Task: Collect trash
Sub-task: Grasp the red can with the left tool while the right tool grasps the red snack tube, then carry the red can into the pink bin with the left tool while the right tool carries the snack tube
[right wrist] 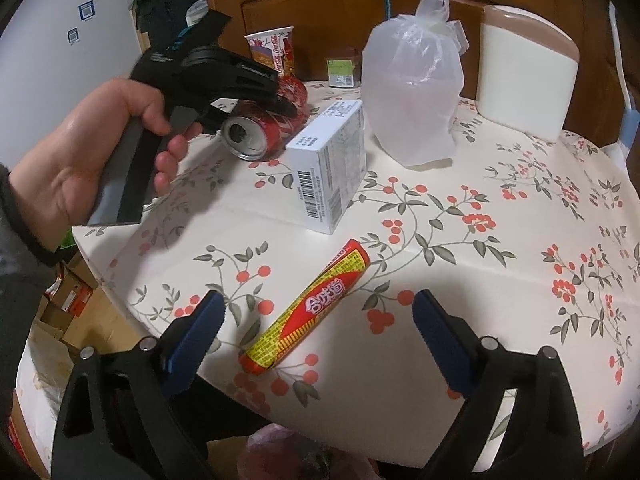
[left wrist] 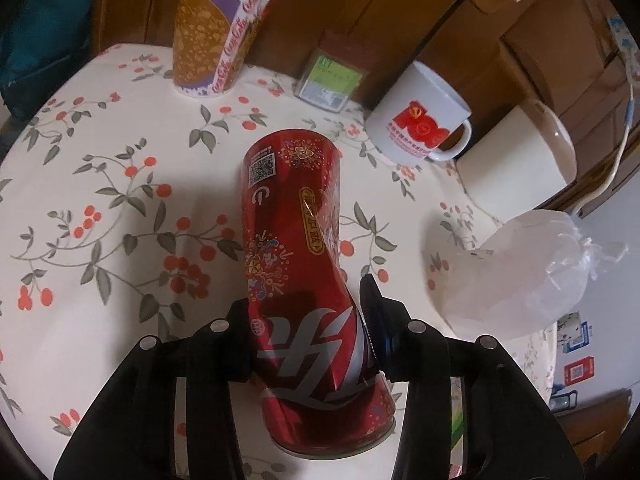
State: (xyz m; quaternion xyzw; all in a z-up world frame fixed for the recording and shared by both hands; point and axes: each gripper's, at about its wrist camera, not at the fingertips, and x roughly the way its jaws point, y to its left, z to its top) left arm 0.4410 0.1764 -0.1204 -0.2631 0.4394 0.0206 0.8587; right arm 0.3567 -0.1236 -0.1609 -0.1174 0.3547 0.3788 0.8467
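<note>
A dented red drink can (left wrist: 296,264) lies on its side on the flowered tablecloth (left wrist: 100,184). My left gripper (left wrist: 308,344) is shut on the can near its open end. The right wrist view shows the same can (right wrist: 260,128) under the left gripper (right wrist: 276,100), held by a hand. My right gripper (right wrist: 318,320) is open and empty, its blue fingers on either side of a red and yellow candy tube (right wrist: 308,308) near the table's front edge.
A paper Coca-Cola cup (left wrist: 216,36), a small jar (left wrist: 332,76), a white mug (left wrist: 420,116), a white container (right wrist: 524,72), a tied plastic bag (right wrist: 412,84) and a white carton (right wrist: 332,168) stand on the table. Wooden cabinets are behind. Boxes lie on the floor at left.
</note>
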